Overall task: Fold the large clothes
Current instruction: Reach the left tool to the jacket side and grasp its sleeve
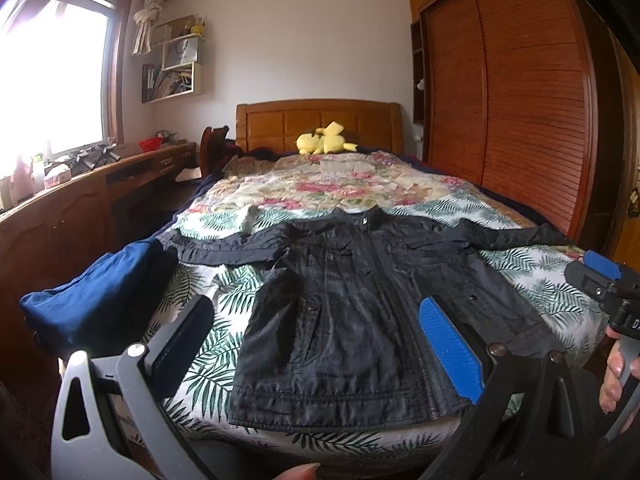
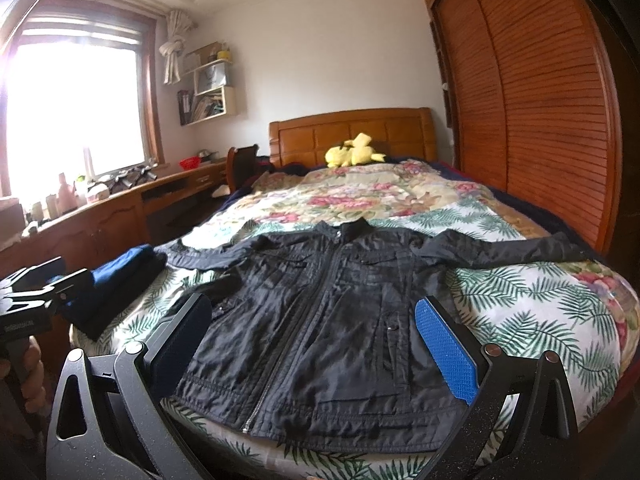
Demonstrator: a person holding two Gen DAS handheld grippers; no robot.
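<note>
A black zip jacket (image 1: 348, 312) lies flat, front up, on the bed, collar toward the headboard and both sleeves spread sideways; it also shows in the right wrist view (image 2: 332, 320). My left gripper (image 1: 320, 312) is open and empty, held above the jacket's hem near the bed's foot. My right gripper (image 2: 316, 316) is open and empty, also above the hem. The right gripper shows at the right edge of the left wrist view (image 1: 604, 276). The left gripper shows at the left edge of the right wrist view (image 2: 44, 292).
A folded blue garment (image 1: 96, 300) lies on the bed's left edge beside the jacket's sleeve. A leaf-print sheet (image 2: 532, 300) and floral quilt (image 1: 320, 188) cover the bed. A yellow plush toy (image 1: 324, 142) sits by the headboard. A desk (image 1: 80, 200) stands left, a wardrobe (image 1: 512, 100) right.
</note>
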